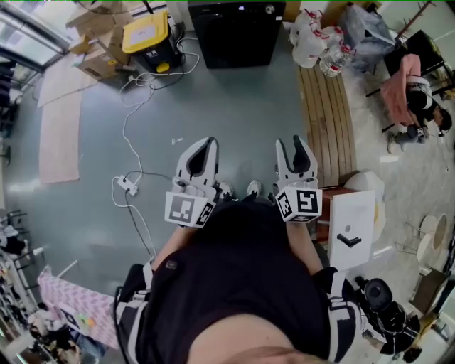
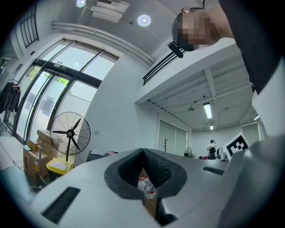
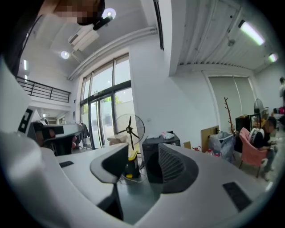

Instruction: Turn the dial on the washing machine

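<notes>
Head view, top centre: the washing machine. The gripper views settle the jaws: left gripper clenched on nothing, right gripper parted, empty.

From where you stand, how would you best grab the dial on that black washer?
By its round rim, jaws on opposite sides, coming straight at its face from the front. The dial looks like a small round knob at the upper right of the washer, so only its edge offers a grip for turning. It is too small here to tell more.

No text, label or number is legible
</notes>
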`<state>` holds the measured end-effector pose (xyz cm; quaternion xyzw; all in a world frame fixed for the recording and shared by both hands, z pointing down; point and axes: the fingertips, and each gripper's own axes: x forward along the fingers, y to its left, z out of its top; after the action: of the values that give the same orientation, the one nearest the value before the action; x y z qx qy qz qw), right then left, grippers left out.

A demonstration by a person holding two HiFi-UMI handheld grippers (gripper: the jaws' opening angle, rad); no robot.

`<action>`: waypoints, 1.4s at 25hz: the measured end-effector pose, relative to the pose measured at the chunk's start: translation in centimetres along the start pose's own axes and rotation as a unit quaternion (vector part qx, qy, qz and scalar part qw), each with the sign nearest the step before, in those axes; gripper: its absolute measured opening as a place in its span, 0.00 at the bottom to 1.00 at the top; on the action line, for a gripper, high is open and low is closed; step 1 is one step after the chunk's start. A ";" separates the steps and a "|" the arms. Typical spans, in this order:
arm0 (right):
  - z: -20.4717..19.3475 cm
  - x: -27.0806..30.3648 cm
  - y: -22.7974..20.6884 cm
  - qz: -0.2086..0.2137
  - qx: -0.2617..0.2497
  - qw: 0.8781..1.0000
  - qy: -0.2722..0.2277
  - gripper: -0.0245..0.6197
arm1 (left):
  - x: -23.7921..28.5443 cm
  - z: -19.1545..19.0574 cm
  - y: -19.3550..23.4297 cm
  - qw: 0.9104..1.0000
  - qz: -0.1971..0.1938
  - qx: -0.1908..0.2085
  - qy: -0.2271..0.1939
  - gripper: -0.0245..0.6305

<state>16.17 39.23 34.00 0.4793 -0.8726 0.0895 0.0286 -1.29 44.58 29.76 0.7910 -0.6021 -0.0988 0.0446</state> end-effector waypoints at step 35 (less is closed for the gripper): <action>2.2 35.8 -18.2 0.017 -0.054 0.998 0.037 0.39 | 35.5 -4.8 12.0 1.000 -0.007 -0.003 0.017 0.07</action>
<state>12.31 -0.51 39.04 0.4588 -0.8824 0.0603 0.0855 -2.54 6.98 33.12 0.7965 -0.5956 -0.0873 0.0564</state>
